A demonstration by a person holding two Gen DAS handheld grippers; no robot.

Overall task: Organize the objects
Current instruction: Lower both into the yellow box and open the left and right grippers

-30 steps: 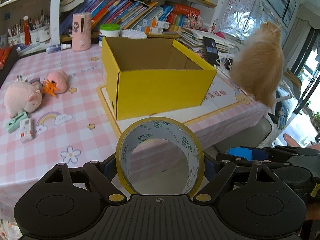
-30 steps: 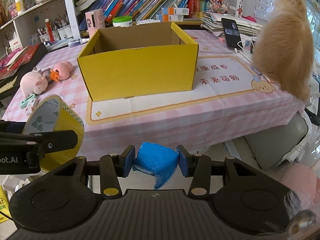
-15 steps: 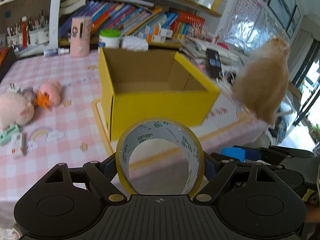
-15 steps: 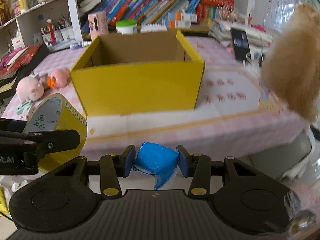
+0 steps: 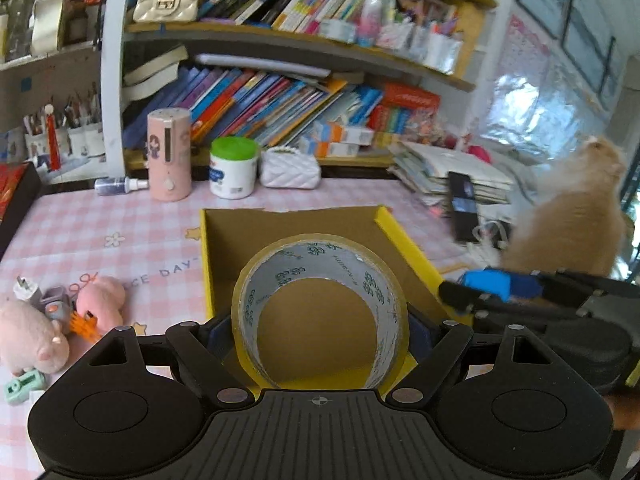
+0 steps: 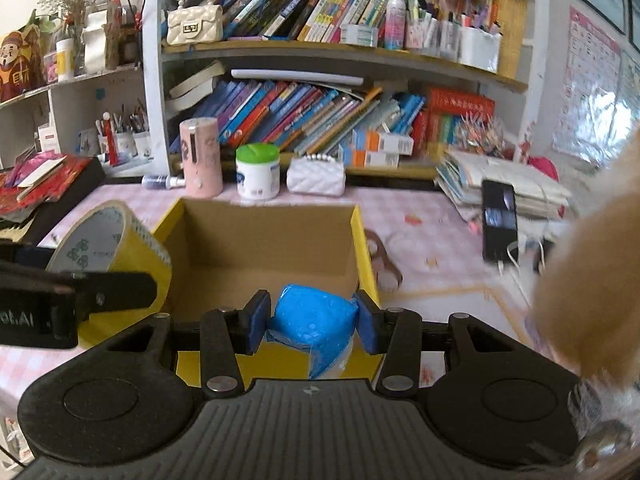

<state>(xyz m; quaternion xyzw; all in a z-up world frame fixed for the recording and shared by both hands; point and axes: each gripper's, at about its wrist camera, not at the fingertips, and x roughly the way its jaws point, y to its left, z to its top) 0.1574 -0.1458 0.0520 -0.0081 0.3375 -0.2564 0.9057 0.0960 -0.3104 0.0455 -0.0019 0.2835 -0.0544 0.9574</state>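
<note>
From your left wrist, your left gripper (image 5: 320, 332) pinches the tape roll (image 5: 320, 312) by its outer sides, held over the open yellow box (image 5: 404, 240) on the pink checked table (image 5: 100, 232). From your right wrist, your right gripper (image 6: 312, 322) squeezes a blue packet (image 6: 312, 320) above the box's near edge, the roll at left.

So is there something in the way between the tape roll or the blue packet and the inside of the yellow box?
Nothing visible. The tape roll and the blue packet are both held over the open yellow box, whose visible bottom looks bare.
</note>
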